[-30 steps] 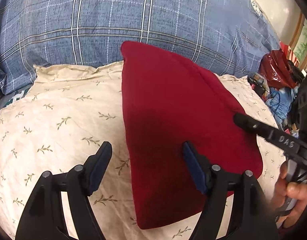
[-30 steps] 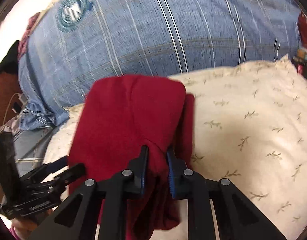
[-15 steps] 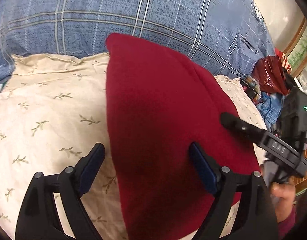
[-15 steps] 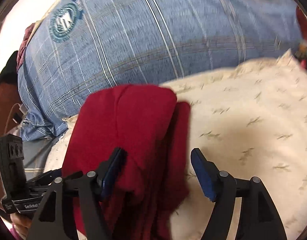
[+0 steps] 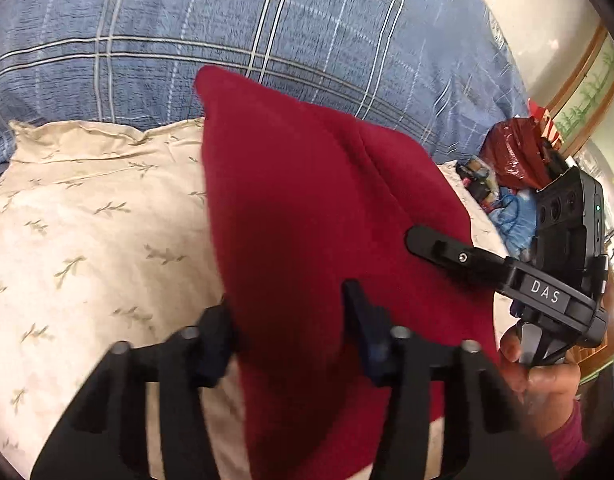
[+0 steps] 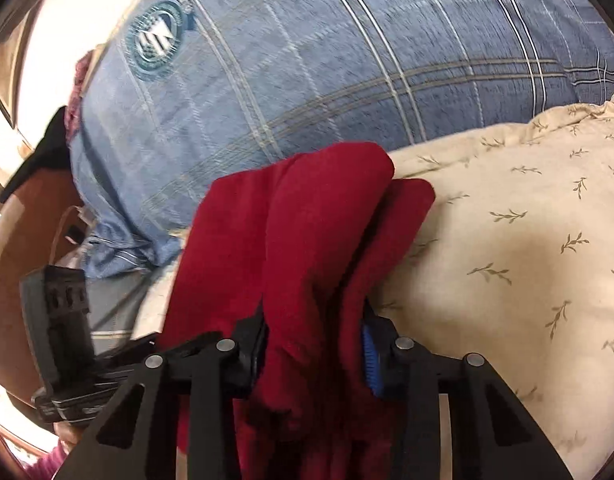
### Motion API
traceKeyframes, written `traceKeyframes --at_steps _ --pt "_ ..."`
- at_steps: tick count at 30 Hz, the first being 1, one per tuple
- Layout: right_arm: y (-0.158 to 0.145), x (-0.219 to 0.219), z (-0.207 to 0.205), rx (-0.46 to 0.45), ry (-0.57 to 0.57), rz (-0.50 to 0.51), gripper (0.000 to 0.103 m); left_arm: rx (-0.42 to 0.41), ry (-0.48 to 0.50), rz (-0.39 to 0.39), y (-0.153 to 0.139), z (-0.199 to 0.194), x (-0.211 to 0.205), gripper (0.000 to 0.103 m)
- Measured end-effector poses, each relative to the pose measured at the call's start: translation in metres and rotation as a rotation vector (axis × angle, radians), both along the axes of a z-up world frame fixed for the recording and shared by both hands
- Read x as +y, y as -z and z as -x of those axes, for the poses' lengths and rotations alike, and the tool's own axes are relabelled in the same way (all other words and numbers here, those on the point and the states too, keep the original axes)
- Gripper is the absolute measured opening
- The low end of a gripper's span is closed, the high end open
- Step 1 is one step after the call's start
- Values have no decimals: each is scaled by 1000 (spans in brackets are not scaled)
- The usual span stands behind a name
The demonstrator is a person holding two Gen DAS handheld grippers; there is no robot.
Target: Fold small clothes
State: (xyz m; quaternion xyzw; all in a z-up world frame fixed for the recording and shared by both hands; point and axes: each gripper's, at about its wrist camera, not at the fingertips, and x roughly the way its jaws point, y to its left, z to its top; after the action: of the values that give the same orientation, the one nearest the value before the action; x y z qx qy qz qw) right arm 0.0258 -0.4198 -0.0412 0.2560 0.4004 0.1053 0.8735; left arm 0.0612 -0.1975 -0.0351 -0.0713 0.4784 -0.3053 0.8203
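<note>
A dark red garment (image 5: 307, 216) lies folded lengthwise on a cream leaf-print pillow (image 5: 91, 220). My left gripper (image 5: 291, 320) straddles its near left edge, jaws partly closed around the cloth. In the right wrist view the red garment (image 6: 307, 240) bunches in thick folds between the jaws of my right gripper (image 6: 313, 344), which press on it from both sides. The right gripper (image 5: 439, 246) also shows over the garment's right side in the left wrist view.
A blue plaid pillow (image 5: 235, 32) rises behind the cream pillow (image 6: 527, 248). A red bag (image 5: 515, 152) and clutter lie at the right. The left gripper's camera body (image 6: 63, 320) and a brown wooden bed frame (image 6: 23, 220) sit at the left of the right wrist view.
The right gripper opened half a second ago and has now closed on a thicker bunch of the garment. The left gripper's jaws narrowed around the garment's left edge.
</note>
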Motion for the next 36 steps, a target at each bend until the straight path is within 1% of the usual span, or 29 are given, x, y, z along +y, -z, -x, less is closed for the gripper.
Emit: traceKeyframes --at_steps 2,4,7,8,9,10,11,12,13,14,15,16,18,19,20,23,24,25,26,27,28,29,30,32,35,36 --pt "-12 9 10 -12 -20 -33 38 1 1 13 -12 11 11 44" --pt "-20 17 20 -13 -44 -57 38 -16 5 -12 -26 28 22 44" --pt "-23 35 40 12 -85 -109 37 -5 0 -20 -38 51 44 45" --pt "-23 39 46 8 -97 -107 38 -5 -9 -16 -39 60 53 45" --pt "-21 45 50 6 -107 -95 41 -3 -22 -17 -37 67 59 45" --pt "-16 49 54 9 -113 -84 45 6 -35 -35 -30 75 62 45" --pt "-5 52 57 33 -98 -70 47 14 -42 -57 -23 80 65 46" --pt "2 53 58 62 -79 -49 48 20 -52 -82 -15 82 65 46" --pt "9 53 59 106 -56 -8 48 21 -75 -120 -6 85 65 49" --pt "9 51 63 108 -50 2 48 10 -91 -128 -2 89 68 52" --pt "5 49 68 90 -45 -7 48 -3 -104 -124 -2 91 71 55" --pt "-6 47 76 59 -35 1 48 -20 -119 -129 -4 94 73 57" --pt "-27 53 90 -6 -62 52 47 -64 -143 -147 -11 98 74 59" --pt "-37 60 95 -33 -96 83 45 -102 -162 -164 -15 99 76 63" --pt "-48 75 101 -58 -158 126 44 -123 -171 -174 -17 100 74 67" --pt "-59 106 112 -112 -253 197 41 -155 -185 -192 -18 102 75 69" --pt "-57 114 112 -107 -272 217 36 -161 -189 -198 -18 103 74 69" --pt "-52 121 111 -91 -282 252 35 -171 -193 -210 -17 104 72 69" --pt "-41 126 108 -58 -270 316 33 -182 -197 -224 -16 104 71 69" --pt "-31 128 105 -29 -252 357 29 -187 -199 -232 -16 105 70 69" --pt "-20 128 101 -3 -235 383 28 -191 -204 -240 -15 106 69 69" --pt "-9 127 97 15 -224 397 27 -193 -208 -242 -14 106 69 69" --pt "-2 122 98 11 -210 394 27 -196 -213 -242 -14 108 69 69" --pt "0 119 102 -11 -193 383 27 -204 -221 -236 -15 110 71 69" --pt "-1 121 101 -14 -187 402 28 -220 -237 -239 -18 113 72 71" --pt "-3 120 104 -16 -186 397 31 -224 -240 -238 -18 114 72 73"
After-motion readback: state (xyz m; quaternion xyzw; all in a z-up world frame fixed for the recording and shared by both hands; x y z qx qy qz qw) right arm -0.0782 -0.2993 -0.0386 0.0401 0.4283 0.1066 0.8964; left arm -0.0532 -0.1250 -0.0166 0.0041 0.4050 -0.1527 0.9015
